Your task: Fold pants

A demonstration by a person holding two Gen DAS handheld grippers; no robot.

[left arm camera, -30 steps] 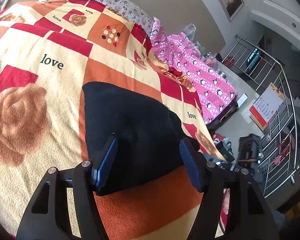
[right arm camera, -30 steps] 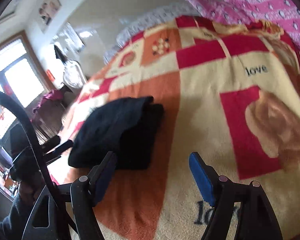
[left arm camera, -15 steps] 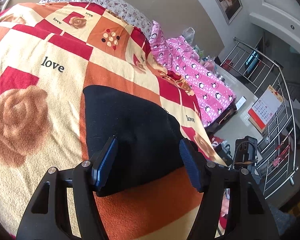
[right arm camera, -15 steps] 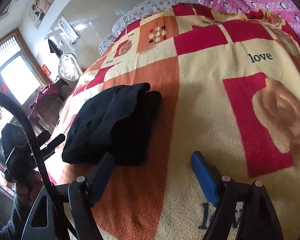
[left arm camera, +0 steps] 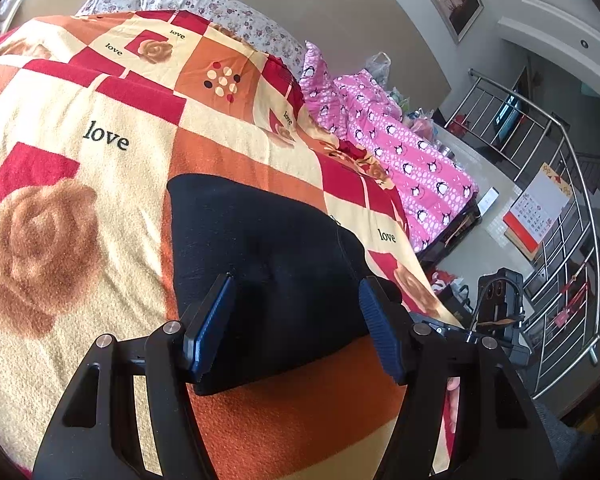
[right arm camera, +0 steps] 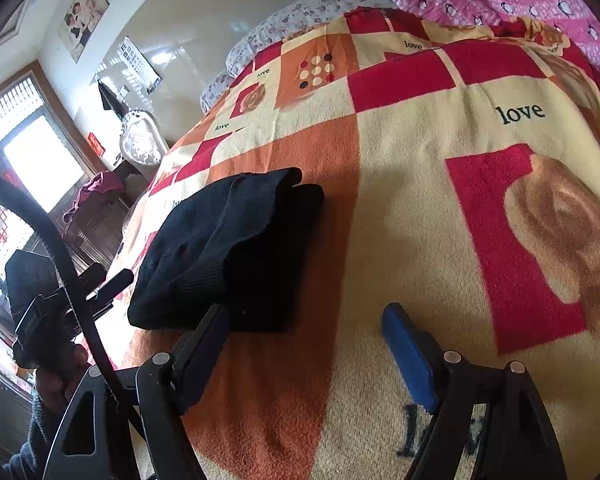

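Black folded pants (left arm camera: pixel 260 264) lie as a compact stack on the bed's fleece blanket (left arm camera: pixel 80 168), at centre of my left view and centre left of my right view. My left gripper (left arm camera: pixel 296 320) hovers directly over their near edge, jaws wide, holding nothing; my right gripper (right arm camera: pixel 304 344) sits just right of the stack, equally open and empty. I'd judge the left nearer. Printed blanket squares read "love" (left arm camera: pixel 106 136).

"love" printed repeatedly on patchwork blanket (left arm camera: pixel 148 120).
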